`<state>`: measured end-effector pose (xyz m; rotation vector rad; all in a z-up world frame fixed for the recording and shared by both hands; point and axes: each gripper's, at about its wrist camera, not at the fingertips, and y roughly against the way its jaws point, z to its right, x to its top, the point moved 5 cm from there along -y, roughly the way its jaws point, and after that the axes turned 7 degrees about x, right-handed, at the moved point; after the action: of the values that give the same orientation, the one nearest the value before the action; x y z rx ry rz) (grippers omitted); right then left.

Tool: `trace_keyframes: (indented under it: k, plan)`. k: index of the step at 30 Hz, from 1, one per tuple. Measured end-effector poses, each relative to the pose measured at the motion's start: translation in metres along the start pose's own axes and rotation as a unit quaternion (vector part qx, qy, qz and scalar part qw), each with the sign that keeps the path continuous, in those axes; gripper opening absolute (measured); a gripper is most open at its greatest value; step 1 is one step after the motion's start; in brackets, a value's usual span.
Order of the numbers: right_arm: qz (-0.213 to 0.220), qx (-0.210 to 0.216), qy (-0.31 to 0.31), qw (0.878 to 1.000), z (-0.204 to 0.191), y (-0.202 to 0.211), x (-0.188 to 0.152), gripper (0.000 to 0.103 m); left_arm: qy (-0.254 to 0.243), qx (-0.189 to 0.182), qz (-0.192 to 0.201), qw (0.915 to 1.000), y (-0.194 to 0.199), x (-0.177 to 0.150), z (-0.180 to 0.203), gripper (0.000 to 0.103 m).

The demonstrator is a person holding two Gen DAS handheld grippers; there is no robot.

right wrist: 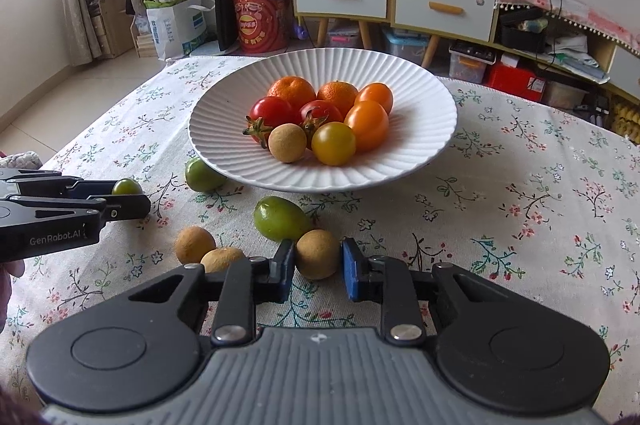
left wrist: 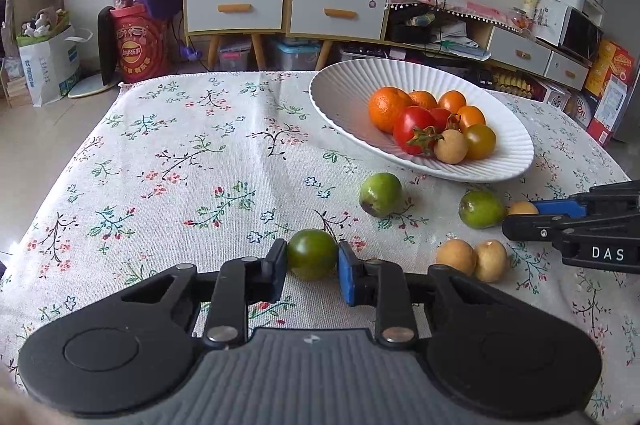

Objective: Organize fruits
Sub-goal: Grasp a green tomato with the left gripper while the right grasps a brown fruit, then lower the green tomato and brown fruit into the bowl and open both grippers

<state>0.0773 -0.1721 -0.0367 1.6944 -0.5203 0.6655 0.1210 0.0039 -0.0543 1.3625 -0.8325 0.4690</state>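
Note:
My left gripper (left wrist: 312, 255) is shut on a dark green tomato (left wrist: 312, 253) low over the floral tablecloth; it also shows in the right wrist view (right wrist: 127, 187). My right gripper (right wrist: 318, 255) is shut on a tan longan (right wrist: 317, 253), seen from the left wrist view as well (left wrist: 522, 207). A white ribbed bowl (right wrist: 420, 97) holds oranges, red tomatoes, a yellow tomato and a longan. Two green fruits (right wrist: 282, 219) (right wrist: 203, 175) and two more longans (right wrist: 195, 244) (right wrist: 221, 259) lie loose on the cloth.
The bowl (left wrist: 344, 93) sits at the far right of the table in the left wrist view. The tablecloth's far edge (left wrist: 216, 75) drops to the floor. Cabinets (left wrist: 280, 5) and boxes stand beyond the table.

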Motion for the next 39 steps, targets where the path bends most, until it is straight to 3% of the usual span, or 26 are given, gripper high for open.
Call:
trace_keyframes:
  k: [6,18,30,39]
  plan:
    - [-0.009,0.007,-0.016,1.0,0.0,0.007,0.003,0.023,0.007,-0.017,-0.018,0.9997,0.005,0.005,0.004,0.023]
    - [0.023,0.02,-0.031,0.999,0.002,0.022,0.023,0.023,0.024,-0.045,-0.009,0.9987,0.017,0.026,0.016,0.023]
    - [0.059,-0.003,-0.07,0.996,0.029,0.016,0.047,0.023,0.036,-0.06,-0.004,0.9976,-0.003,0.055,0.03,0.023]
    - [0.046,-0.019,-0.068,0.996,0.041,-0.001,0.044,0.023,0.003,-0.029,0.011,0.9995,-0.029,0.067,0.033,0.023]
